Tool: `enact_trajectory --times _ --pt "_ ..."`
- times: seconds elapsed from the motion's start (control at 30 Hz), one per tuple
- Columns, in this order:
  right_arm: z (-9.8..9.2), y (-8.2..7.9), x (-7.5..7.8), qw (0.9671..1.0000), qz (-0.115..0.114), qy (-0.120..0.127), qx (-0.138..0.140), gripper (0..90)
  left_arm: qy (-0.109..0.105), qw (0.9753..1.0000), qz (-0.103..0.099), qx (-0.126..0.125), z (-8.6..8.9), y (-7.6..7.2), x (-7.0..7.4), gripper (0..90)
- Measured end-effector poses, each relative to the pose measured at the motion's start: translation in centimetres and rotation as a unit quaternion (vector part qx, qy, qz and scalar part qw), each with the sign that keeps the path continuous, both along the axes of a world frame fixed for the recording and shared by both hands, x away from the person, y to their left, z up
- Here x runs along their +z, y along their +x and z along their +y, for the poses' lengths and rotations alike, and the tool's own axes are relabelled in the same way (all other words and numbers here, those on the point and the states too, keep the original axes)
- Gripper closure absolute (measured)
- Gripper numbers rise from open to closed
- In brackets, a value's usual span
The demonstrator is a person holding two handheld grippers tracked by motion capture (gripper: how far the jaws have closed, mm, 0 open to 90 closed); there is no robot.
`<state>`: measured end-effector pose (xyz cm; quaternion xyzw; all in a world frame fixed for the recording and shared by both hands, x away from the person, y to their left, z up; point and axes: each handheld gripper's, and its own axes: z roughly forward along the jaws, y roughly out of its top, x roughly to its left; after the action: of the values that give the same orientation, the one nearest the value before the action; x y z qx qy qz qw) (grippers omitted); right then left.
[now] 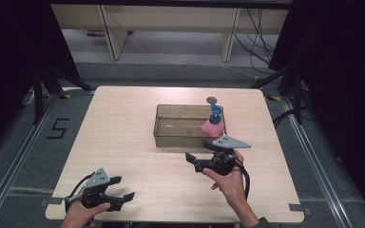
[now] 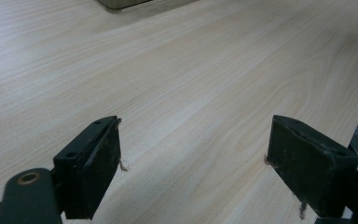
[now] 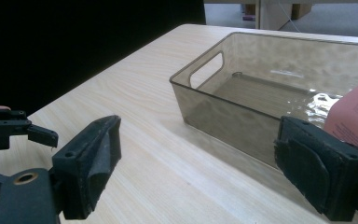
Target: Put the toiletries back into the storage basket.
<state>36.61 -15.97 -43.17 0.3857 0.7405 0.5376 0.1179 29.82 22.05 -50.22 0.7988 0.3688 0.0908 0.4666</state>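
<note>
Inside the bin (image 1: pixel 164 135), a pink bottle (image 1: pixel 212 127) stands.

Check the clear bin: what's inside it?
A pink bottle with a blue pump stands in the clear bin's right end; the other floor area looks bare. The right gripper hides the bottle's base.

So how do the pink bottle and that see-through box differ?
The pink bottle is opaque and stands upright with a blue pump top; the box is smoky-clear, low and wide, with a handle cutout. The bottle sits at the box's right end, nearest the right tongs. Both rest on the wooden table.
</note>
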Motion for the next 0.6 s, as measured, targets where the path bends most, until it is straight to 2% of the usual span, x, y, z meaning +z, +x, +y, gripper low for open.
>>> enact_trajectory --times 0.1,0.13,0.17,0.2,0.33,0.37,0.43,0.5,0.53,0.6 --pt "-0.02 -0.09 -0.1 1.0 -0.007 -0.003 0.002 15.4 0.001 1.0 0.002 0.0 0.01 0.0 0.02 16.7" --pt "0.0 -0.24 -0.11 1.0 0.0 0.001 0.0 15.4 0.001 1.0 0.001 0.0 0.01 0.0 0.01 16.7" --pt "0.0 -0.21 -0.21 1.0 -0.007 0.0 0.001 15.4 0.001 1.0 0.002 0.0 0.01 0.0 0.02 16.7" --pt "0.03 -0.3 -0.2 1.0 0.001 -0.003 0.004 15.3 0.001 1.0 0.001 0.0 0.01 0.0 0.02 16.7" --pt "0.06 -0.44 -0.32 1.0 -0.003 -0.001 0.002 15.4 0.0 1.0 0.0 0.0 0.0 0.0 -0.01 16.7" --pt "0.14 -0.62 -0.36 1.0 0.006 -0.001 0.006 15.4 0.0 1.0 -0.001 0.001 -0.01 0.0 -0.03 16.7" --pt "0.16 -0.69 -0.36 1.0 0.007 -0.001 0.006 15.3 0.002 1.0 0.001 0.001 0.0 -0.01 0.03 16.7" --pt "0.06 -0.73 -0.46 0.9999 -0.012 -0.008 0.003 15.4 0.001 1.0 0.0 0.001 0.01 0.0 0.01 16.7" --pt "0.05 -0.76 -0.5 0.9998 -0.015 -0.009 0.004 15.4 0.001 1.0 0.0 0.001 0.01 0.0 0.01 16.7" --pt "0.15 -0.9 -0.55 0.9999 -0.003 -0.002 0.01 15.4 0.0 1.0 0.0 0.001 0.0 0.0 -0.01 16.7"
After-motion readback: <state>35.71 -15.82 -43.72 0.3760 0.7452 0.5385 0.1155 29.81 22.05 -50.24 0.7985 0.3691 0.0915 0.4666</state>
